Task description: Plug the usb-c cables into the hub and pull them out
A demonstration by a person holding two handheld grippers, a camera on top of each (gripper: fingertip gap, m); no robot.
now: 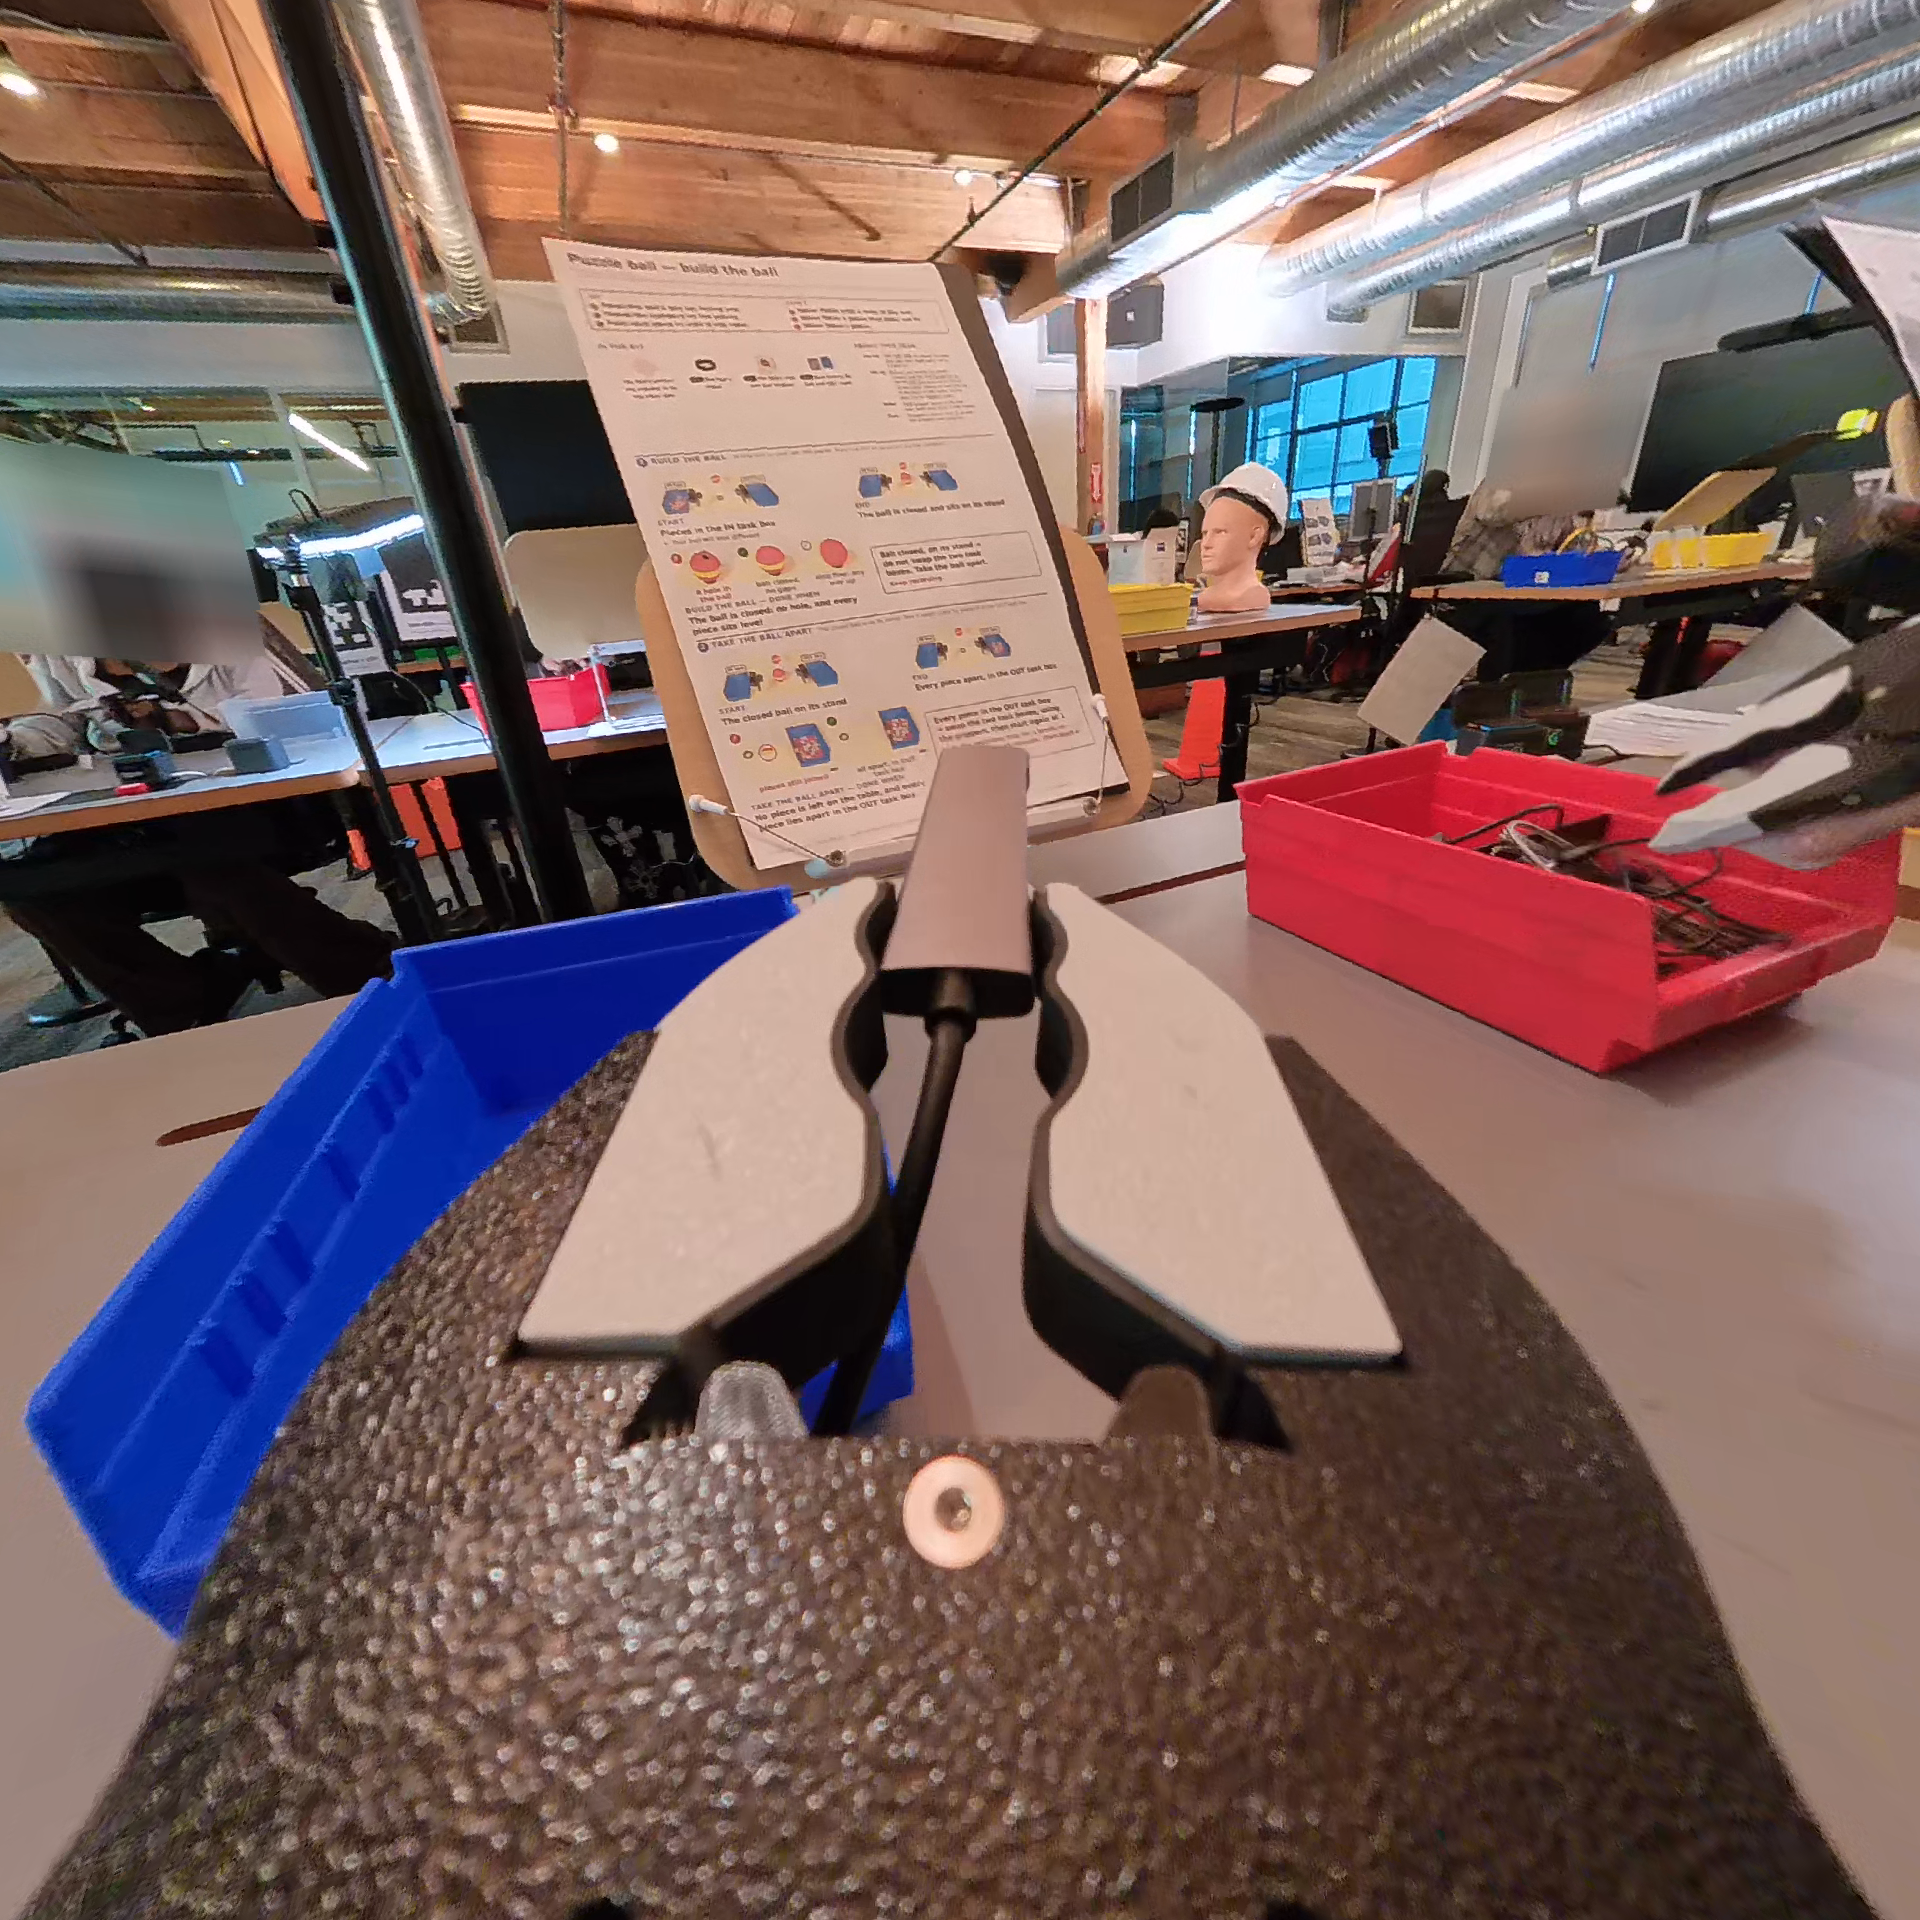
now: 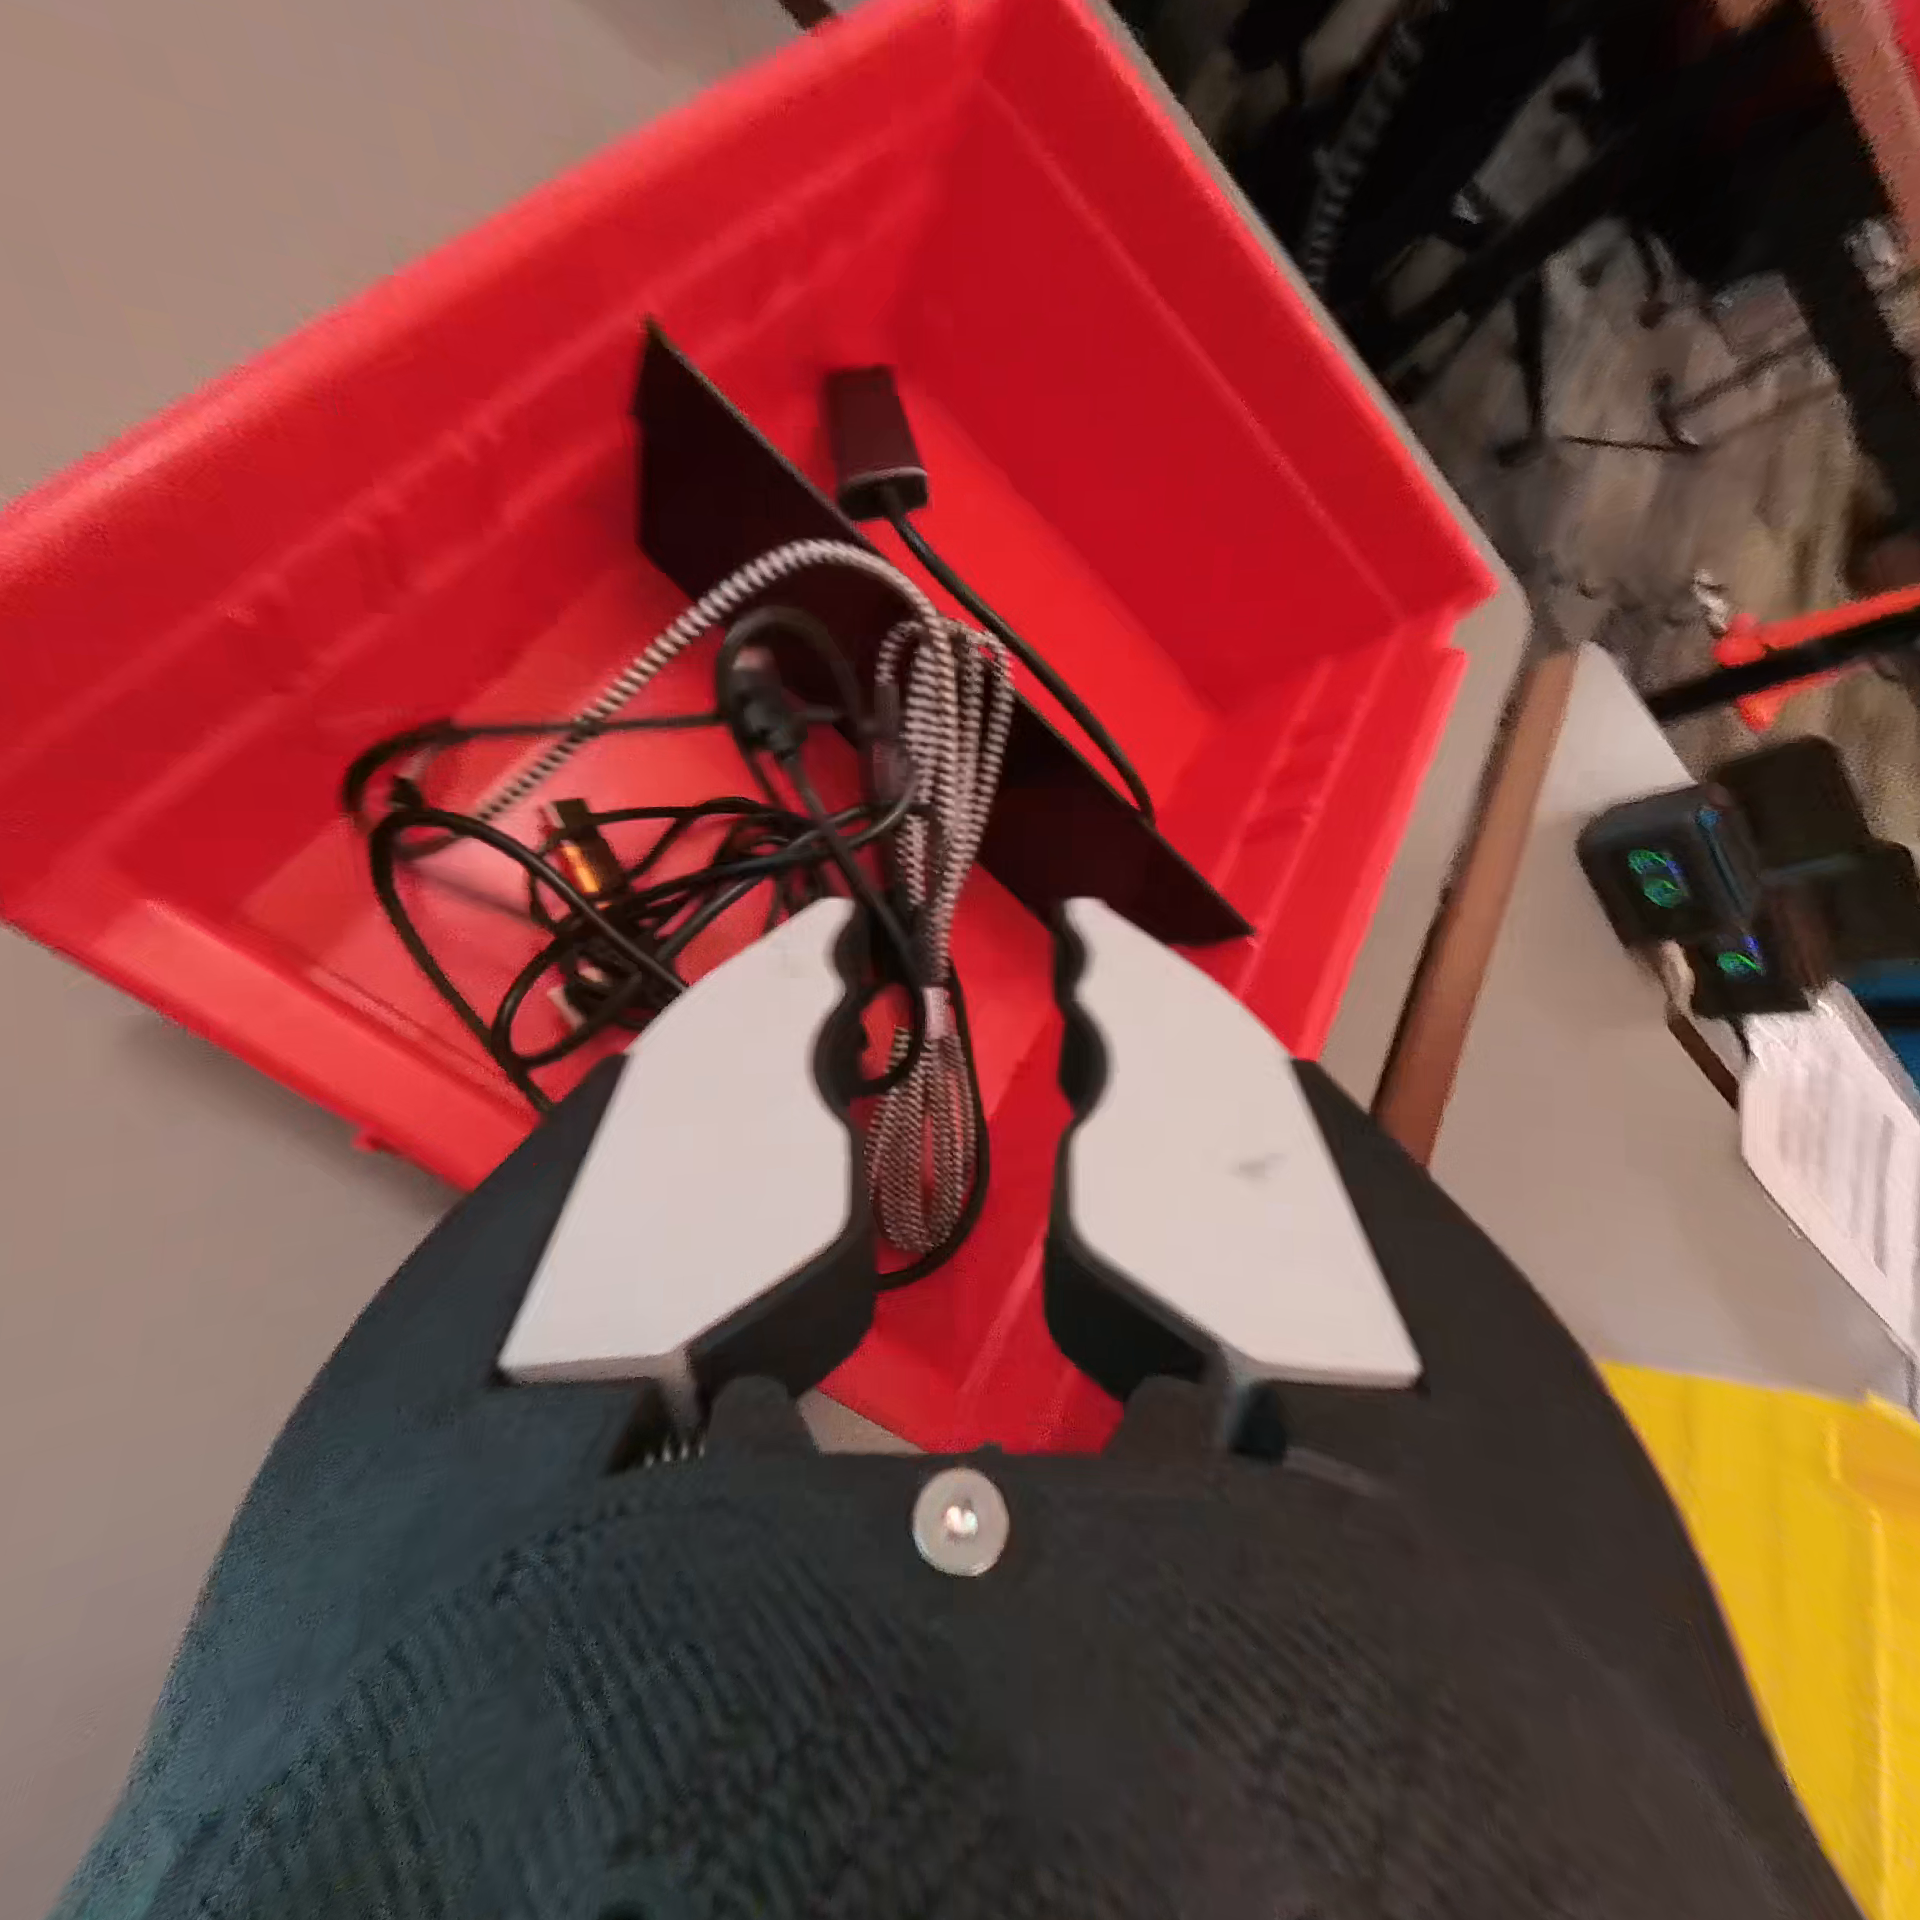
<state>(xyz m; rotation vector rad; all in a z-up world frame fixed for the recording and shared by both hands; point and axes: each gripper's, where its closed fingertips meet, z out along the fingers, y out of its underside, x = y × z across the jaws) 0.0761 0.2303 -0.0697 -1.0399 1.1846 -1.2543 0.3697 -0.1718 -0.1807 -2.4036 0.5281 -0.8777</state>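
A timber ceiling [image 1: 790, 135] carries silver ducts [image 1: 1455, 156] and small spotlights. Blue-lit windows [image 1: 1340, 416] glow at the far wall. Long grey desks [image 1: 1558, 592] fill the room beyond a black pole [image 1: 416, 468].

The right gripper [image 2: 956, 935] is hanging with its jaws apart over the red bin [image 2: 312, 499]. A braided cable [image 2: 935, 831] is lying between its fingers, tangled black cables [image 2: 623, 862] at nine o'clock, a second hub [image 2: 873, 436] at twelve beyond a black divider [image 2: 727, 499].
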